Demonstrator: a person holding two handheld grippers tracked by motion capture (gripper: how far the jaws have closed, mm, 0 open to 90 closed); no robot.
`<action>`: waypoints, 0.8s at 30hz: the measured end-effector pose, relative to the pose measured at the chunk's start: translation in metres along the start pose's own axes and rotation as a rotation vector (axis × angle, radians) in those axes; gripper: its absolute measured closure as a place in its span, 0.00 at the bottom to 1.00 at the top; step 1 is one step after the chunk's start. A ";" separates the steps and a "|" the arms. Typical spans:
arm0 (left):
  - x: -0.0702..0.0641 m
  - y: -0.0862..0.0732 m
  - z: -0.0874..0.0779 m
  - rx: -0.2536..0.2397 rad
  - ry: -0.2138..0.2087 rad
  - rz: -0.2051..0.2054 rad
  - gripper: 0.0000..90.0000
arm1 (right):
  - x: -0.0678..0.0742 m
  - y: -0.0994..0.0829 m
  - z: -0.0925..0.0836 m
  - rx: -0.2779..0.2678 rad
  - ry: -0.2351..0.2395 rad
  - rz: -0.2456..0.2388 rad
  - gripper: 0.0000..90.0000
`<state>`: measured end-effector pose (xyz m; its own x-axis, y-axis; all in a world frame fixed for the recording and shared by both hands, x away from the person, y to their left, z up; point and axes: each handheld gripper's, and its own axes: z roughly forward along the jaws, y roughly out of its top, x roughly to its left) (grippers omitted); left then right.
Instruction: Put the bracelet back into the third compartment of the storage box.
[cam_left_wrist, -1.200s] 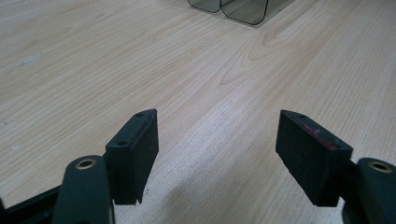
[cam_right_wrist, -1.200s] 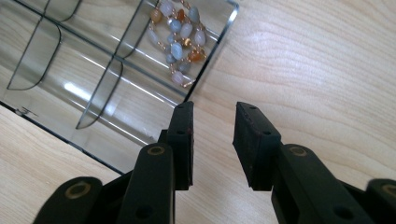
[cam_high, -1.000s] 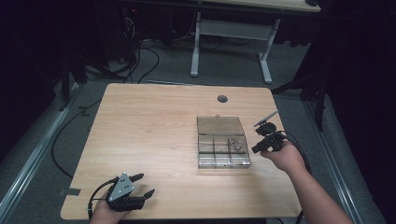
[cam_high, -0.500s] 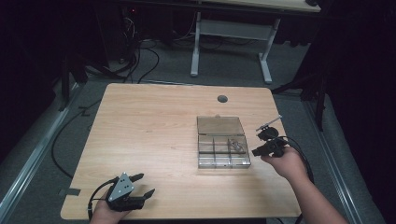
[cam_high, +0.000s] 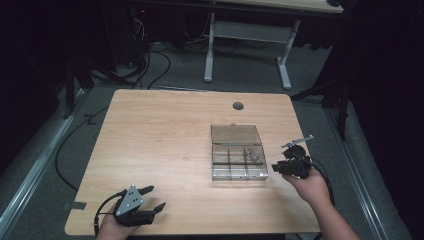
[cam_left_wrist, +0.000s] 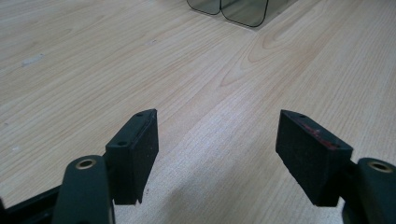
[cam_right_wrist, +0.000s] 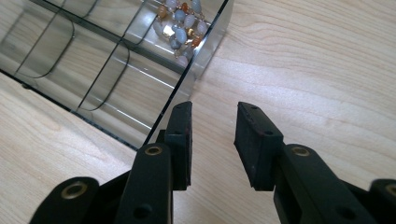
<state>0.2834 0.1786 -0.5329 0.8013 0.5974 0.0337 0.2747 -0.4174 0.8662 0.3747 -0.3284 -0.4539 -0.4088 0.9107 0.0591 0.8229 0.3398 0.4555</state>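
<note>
The right gripper (cam_right_wrist: 212, 144) is held just beside the clear compartment box (cam_high: 237, 159), jaws parted on nothing; the left gripper (cam_left_wrist: 217, 158), released, is kept well apart from it; beads (cam_right_wrist: 182, 21) are seen inside.

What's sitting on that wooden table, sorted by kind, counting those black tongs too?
Clear compartment box, lid open: 1
Beaded jewellery piece, in one compartment: 1
Tongs: 2, left tongs and right tongs, both open
Total: 4

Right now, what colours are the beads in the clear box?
Pale blue-white and amber beads, clearest in the right gripper view.
</note>
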 end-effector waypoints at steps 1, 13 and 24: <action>0.000 0.000 0.000 0.000 0.000 0.000 0.34 | 0.000 -0.004 0.000 -0.016 0.000 0.001 0.74; 0.000 0.000 0.000 -0.004 -0.001 -0.006 0.34 | 0.008 -0.045 0.001 -0.224 -0.014 -0.003 0.70; 0.001 0.000 -0.001 -0.003 0.002 -0.008 0.34 | 0.021 -0.088 0.019 -0.391 -0.033 -0.006 0.65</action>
<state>0.2838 0.1797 -0.5327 0.7981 0.6019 0.0275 0.2798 -0.4106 0.8678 0.3016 -0.3349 -0.5097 -0.3948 0.9183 0.0300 0.6053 0.2354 0.7604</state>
